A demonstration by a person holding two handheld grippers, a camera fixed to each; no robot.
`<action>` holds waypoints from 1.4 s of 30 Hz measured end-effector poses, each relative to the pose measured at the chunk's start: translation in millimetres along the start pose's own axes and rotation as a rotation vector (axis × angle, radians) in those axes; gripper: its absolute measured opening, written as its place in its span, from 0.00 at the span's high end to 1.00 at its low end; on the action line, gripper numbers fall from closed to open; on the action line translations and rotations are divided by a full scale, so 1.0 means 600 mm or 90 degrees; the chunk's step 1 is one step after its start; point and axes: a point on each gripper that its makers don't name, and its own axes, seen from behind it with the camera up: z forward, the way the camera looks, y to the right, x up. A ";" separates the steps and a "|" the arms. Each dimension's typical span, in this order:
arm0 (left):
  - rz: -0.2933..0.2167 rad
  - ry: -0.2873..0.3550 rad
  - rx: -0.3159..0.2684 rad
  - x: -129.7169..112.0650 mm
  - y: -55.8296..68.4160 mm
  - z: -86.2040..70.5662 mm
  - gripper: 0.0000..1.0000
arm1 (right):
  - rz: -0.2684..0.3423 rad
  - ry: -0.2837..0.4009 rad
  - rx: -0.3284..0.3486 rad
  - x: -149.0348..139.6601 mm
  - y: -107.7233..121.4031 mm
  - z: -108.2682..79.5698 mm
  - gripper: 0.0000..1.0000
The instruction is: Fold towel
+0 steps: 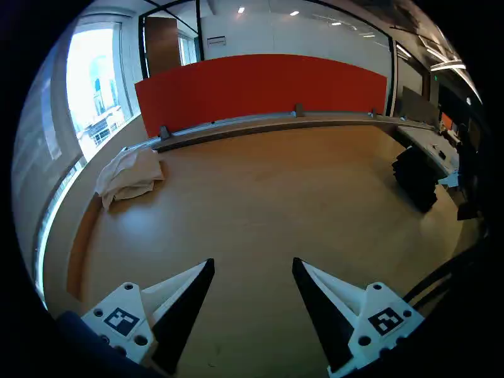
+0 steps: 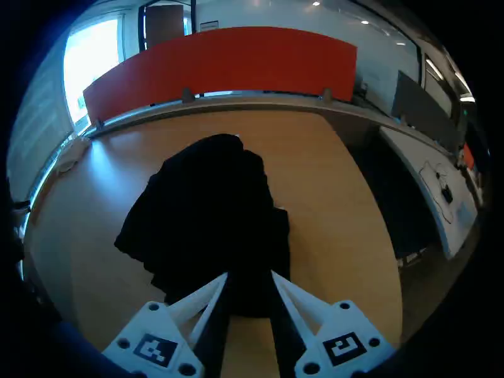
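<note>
In the left gripper view, a crumpled cream cloth lies at the far left edge of the wooden table, near the window. The left gripper hangs over bare wood with its tongs spread wide and nothing between them. A dark stack sits at the table's right edge. A red partition runs along the back.

In the right gripper view, the black towel lies in a loose, rumpled heap mid-table. The right gripper is at its near edge, tongs drawn close with dark fabric between them; they seem to be pinching it, though black pads against black cloth blur the contact. A white desk stands off to the right.
</note>
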 end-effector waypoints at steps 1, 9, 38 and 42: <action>0.000 0.001 0.000 0.000 0.000 0.000 0.09 | 0.000 0.002 -0.002 0.001 0.001 -0.003 0.59; -0.001 0.006 -0.003 0.003 -0.004 0.002 0.09 | 0.000 0.021 -0.010 0.009 -0.002 -0.018 0.32; -0.047 0.070 0.009 0.046 -0.066 0.002 0.09 | 0.023 0.266 -0.044 0.214 -0.096 -0.135 0.13; -0.053 0.080 0.011 0.056 -0.074 0.000 0.09 | 0.025 0.282 -0.042 0.228 -0.107 -0.137 0.13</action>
